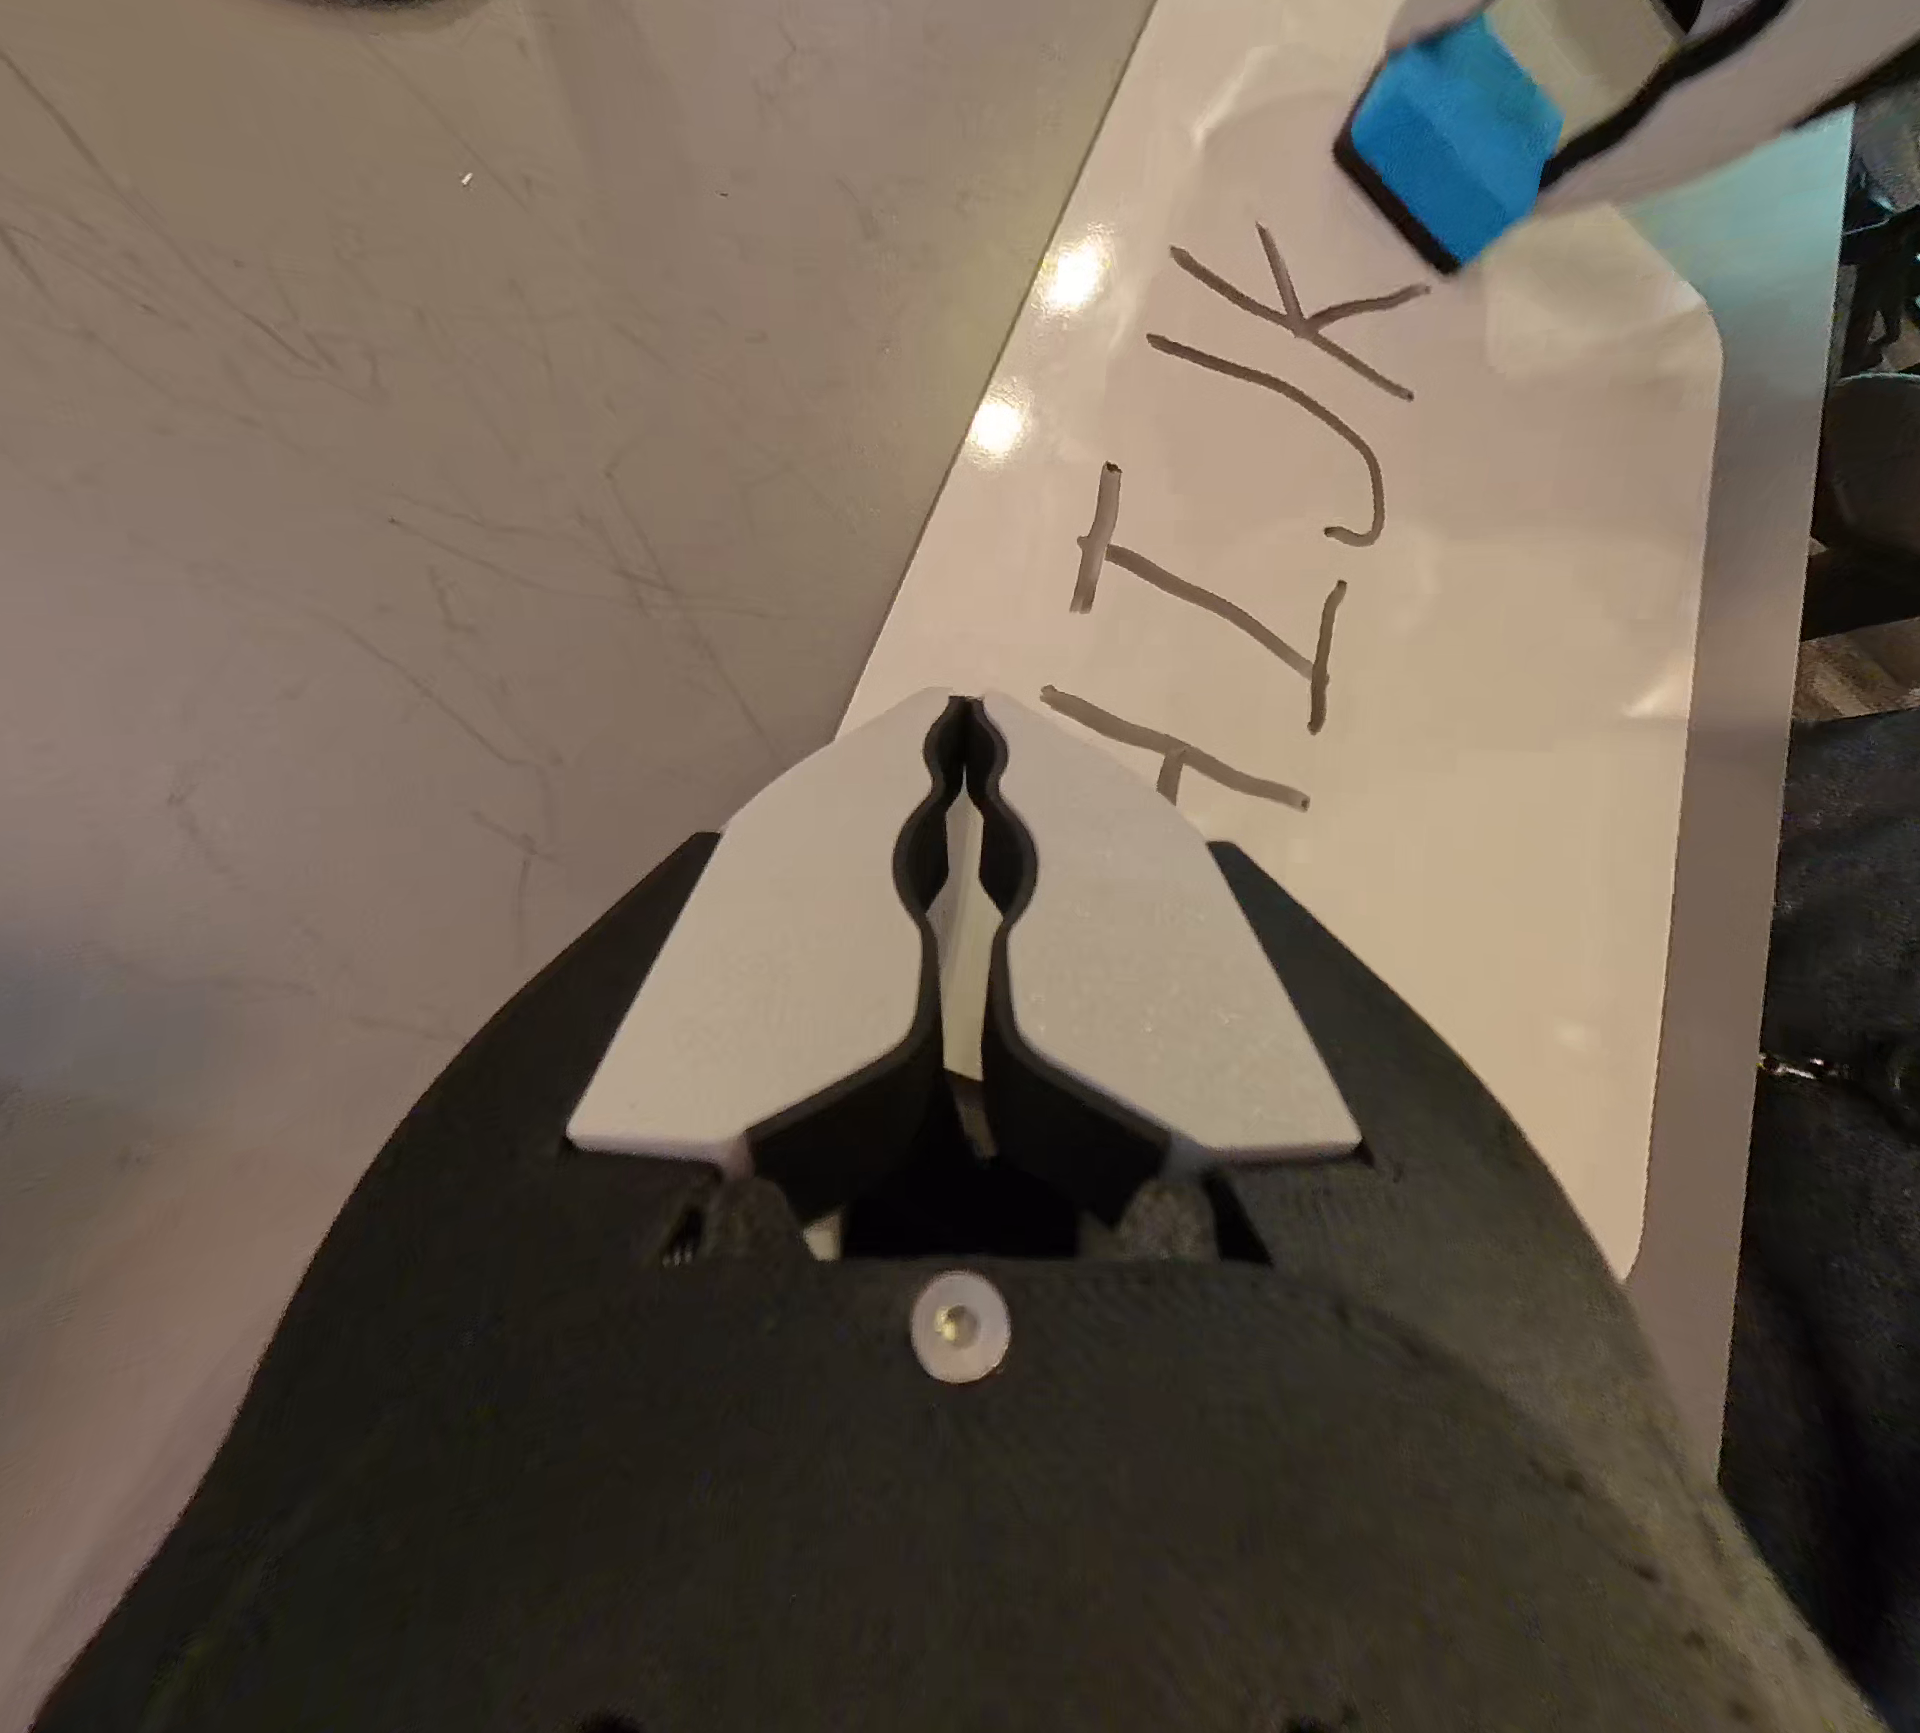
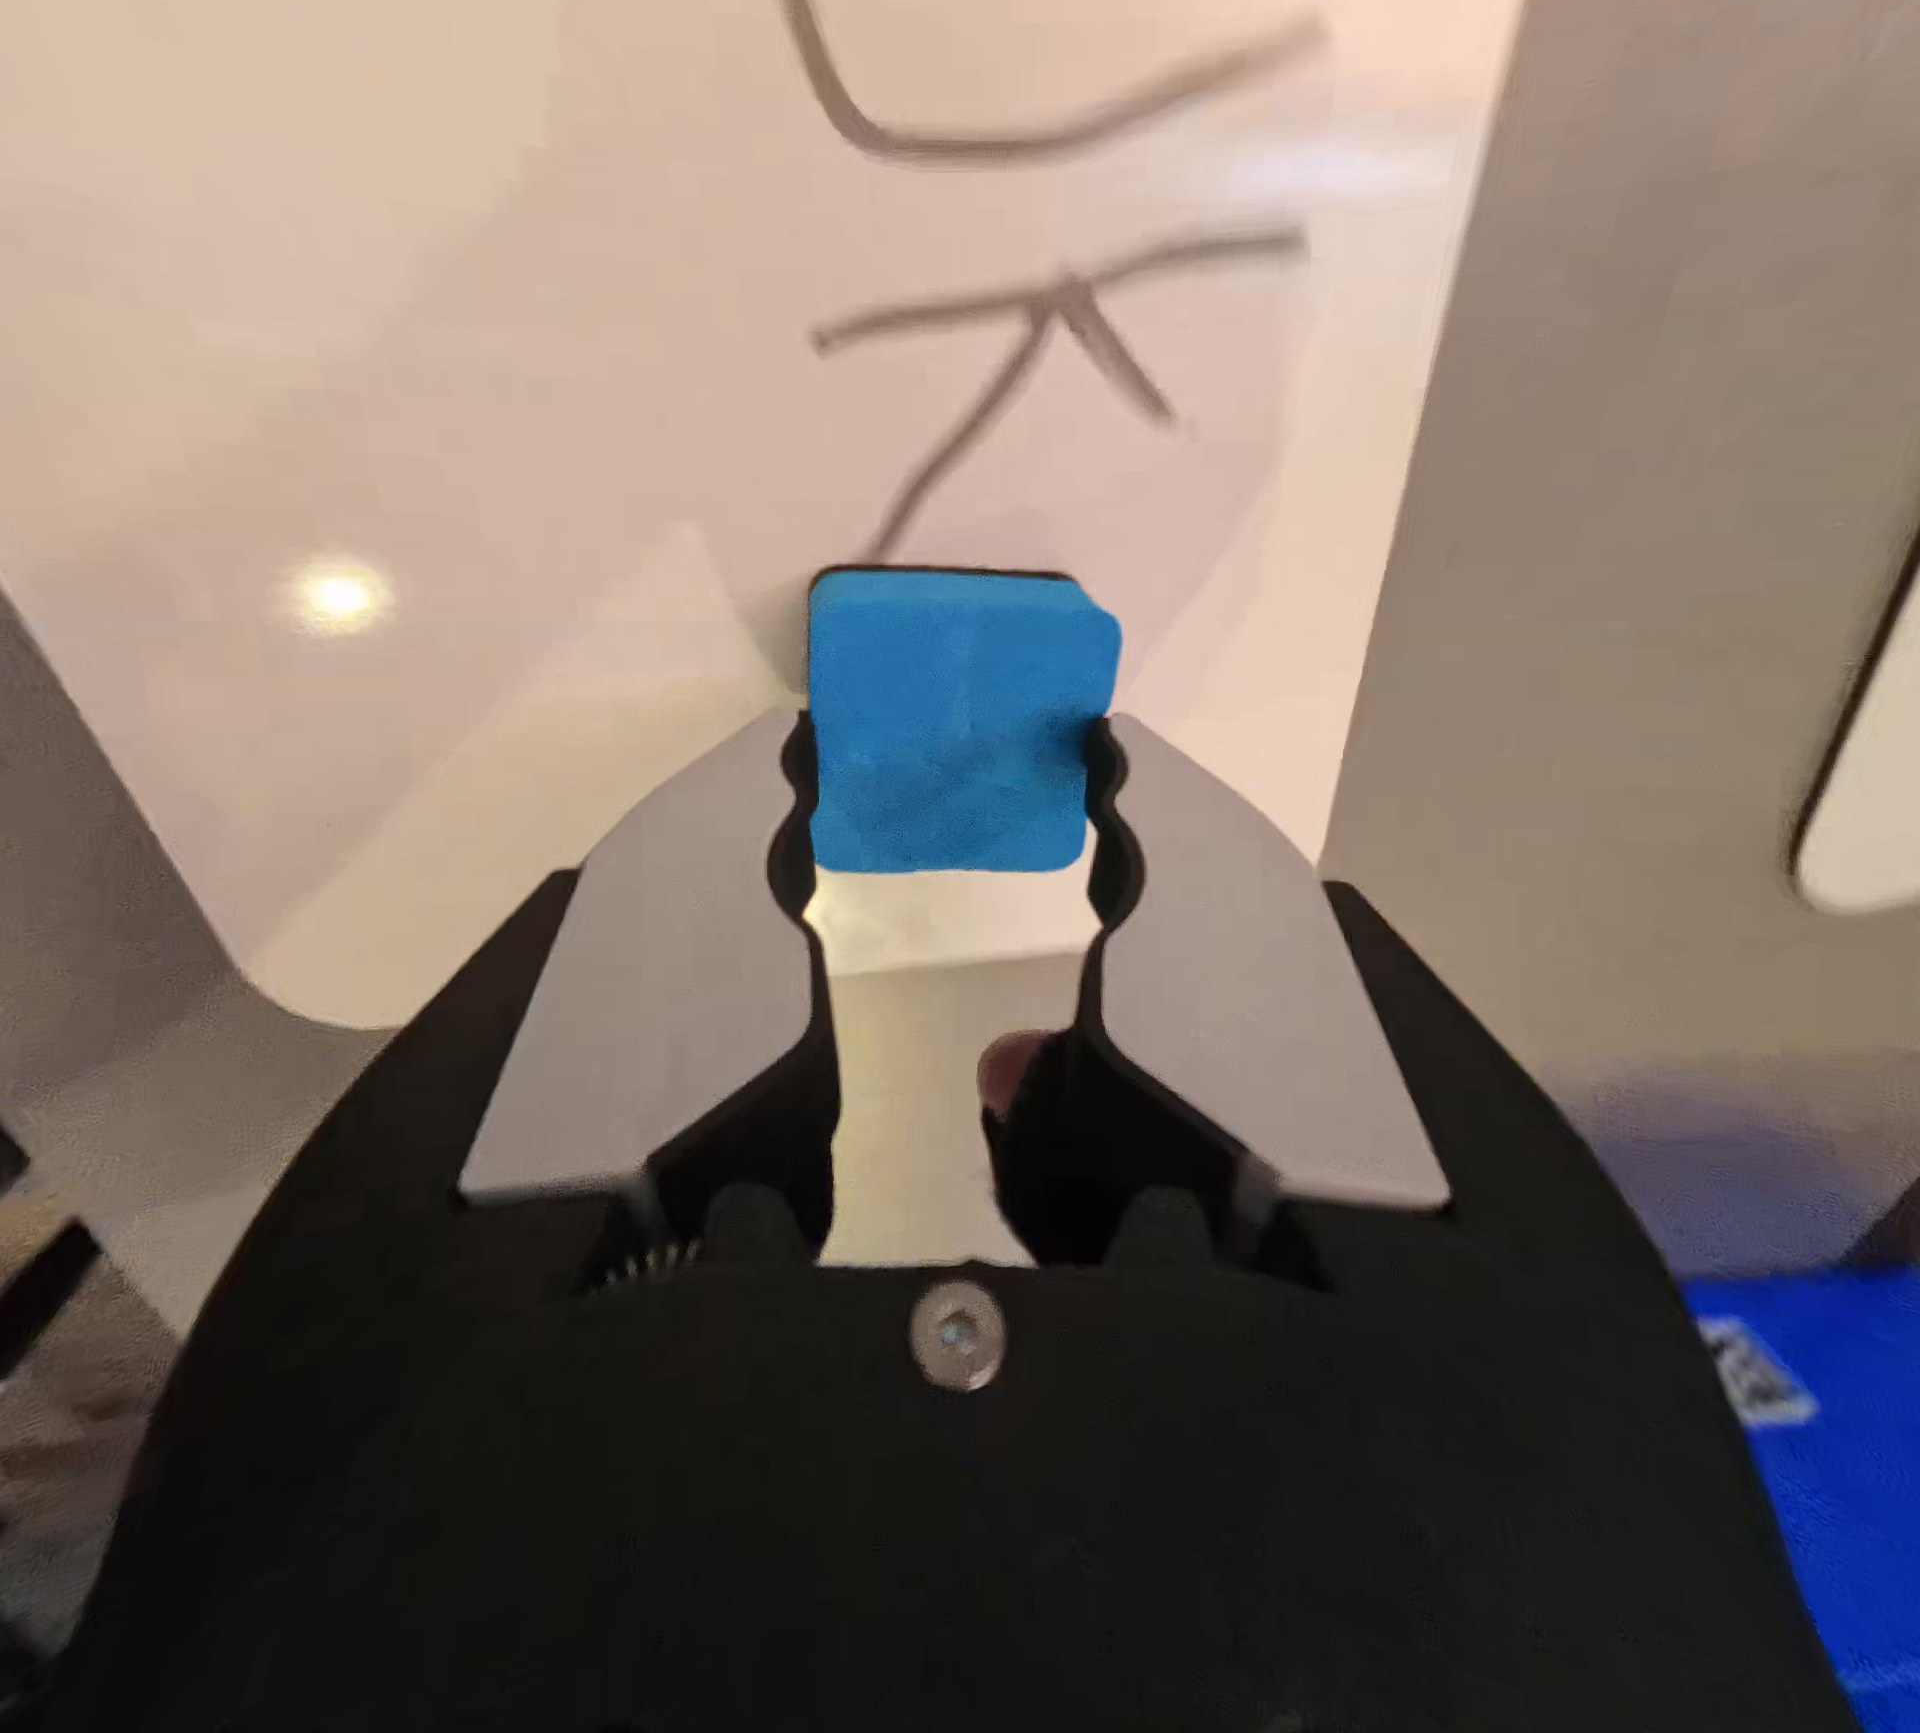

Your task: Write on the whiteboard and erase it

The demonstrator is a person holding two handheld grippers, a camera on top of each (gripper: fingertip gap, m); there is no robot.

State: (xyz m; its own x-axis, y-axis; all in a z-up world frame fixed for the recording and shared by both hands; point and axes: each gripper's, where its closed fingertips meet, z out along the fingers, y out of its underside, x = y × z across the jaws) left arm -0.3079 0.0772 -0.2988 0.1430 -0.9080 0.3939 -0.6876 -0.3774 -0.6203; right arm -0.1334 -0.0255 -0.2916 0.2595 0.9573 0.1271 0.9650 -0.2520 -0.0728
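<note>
Whiteboard (image 1: 1299, 748) flat on grey table (image 1: 416, 540), dark marker strokes (image 1: 1340, 436) along it. Right gripper (image 2: 948, 748) clamps blue eraser (image 2: 956, 727) on both sides, at the board's far end beside the strokes. Left gripper (image 1: 968, 707) fully closed, empty, over the near-left edge.

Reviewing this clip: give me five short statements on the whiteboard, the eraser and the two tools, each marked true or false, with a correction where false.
1. The right tool grips a blue eraser between its pads. True.
2. The left tool holds a marker. False: its fingers are closed together with nothing visible between them.
3. The whiteboard is wiped clean. False: dark handwritten marks remain on it.
4. The eraser sits near one end of the row of marks. True.
5. The whiteboard stands upright on a wall. False: it lies flat on a grey table.
</note>
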